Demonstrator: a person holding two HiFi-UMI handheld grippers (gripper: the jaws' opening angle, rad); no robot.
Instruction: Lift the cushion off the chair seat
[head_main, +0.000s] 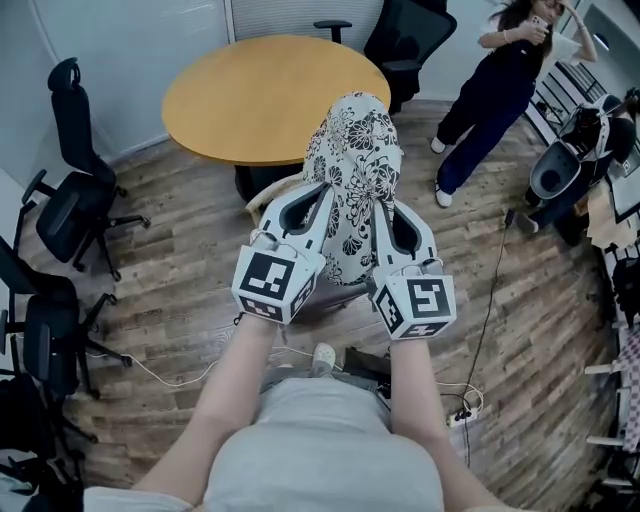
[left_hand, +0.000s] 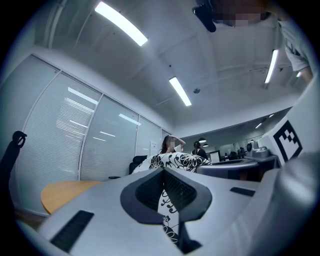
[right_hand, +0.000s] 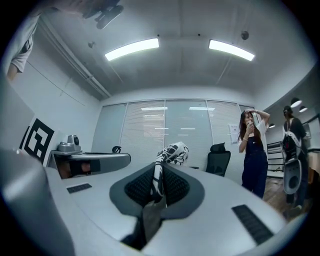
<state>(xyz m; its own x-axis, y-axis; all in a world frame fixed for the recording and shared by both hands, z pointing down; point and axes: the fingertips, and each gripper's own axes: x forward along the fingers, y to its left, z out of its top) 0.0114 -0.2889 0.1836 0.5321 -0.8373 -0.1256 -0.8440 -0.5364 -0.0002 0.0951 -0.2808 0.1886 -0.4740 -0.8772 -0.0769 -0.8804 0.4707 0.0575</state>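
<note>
Both tongs were clenched on the cushion (head_main: 352, 165), the left tongs (head_main: 322, 195) and right tongs (head_main: 386, 208) each pinching its black-and-white floral fabric side by side along the near edge, cloth trapped between the pads in both gripper views. The cushion stood at the centre of the head view, rising beyond the tongs, with a pale rim of what seemed the chair (head_main: 262, 202) showing just to its left. The lifting step appeared well in hand. Next would call for an even raise with both grips held firm, since the bulk hung beyond a thin pinch.
</note>
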